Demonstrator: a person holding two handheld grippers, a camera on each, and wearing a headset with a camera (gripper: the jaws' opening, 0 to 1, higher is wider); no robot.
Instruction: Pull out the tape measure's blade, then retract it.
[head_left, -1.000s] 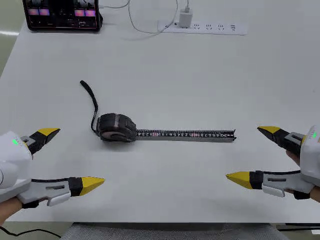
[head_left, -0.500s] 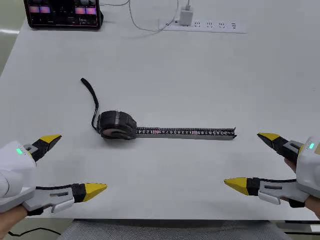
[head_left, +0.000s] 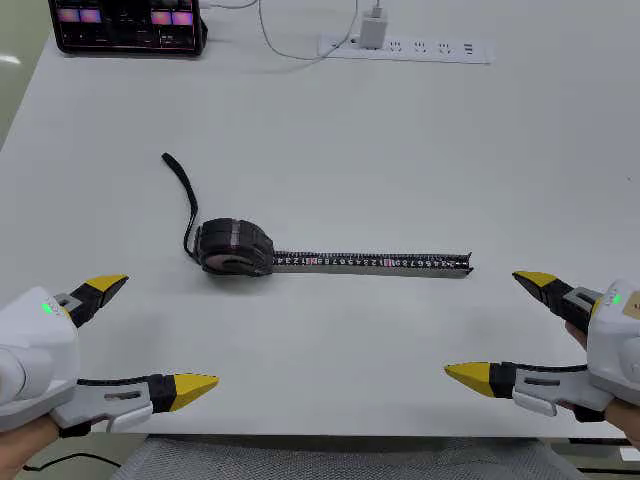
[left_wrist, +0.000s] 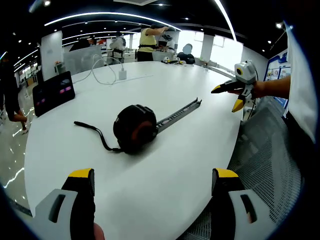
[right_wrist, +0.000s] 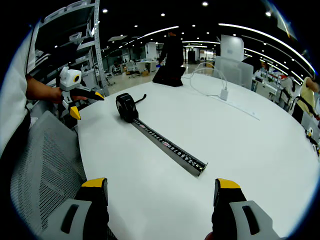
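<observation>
A black tape measure (head_left: 233, 248) lies on the white table (head_left: 380, 150), its blade (head_left: 372, 263) drawn out to the right and lying flat, a black wrist strap (head_left: 182, 195) trailing to the back left. In the left gripper view the case (left_wrist: 135, 127) and blade (left_wrist: 177, 114) lie ahead. The right gripper view shows the blade (right_wrist: 167, 146) running to the case (right_wrist: 126, 107). My left gripper (head_left: 155, 335) is open at the near left edge, apart from the case. My right gripper (head_left: 495, 327) is open at the near right, short of the blade's tip (head_left: 467, 266).
At the table's far edge stand a dark screen device (head_left: 125, 25) and a white power strip (head_left: 405, 47) with a plugged charger and cable (head_left: 285, 45). A grey mesh chair seat (head_left: 330, 460) shows below the near edge. People stand in the background (right_wrist: 170, 57).
Both grippers have drawn slightly back toward the near edge and stayed open. The tape measure and its blade have not moved; the camera shifted a little.
</observation>
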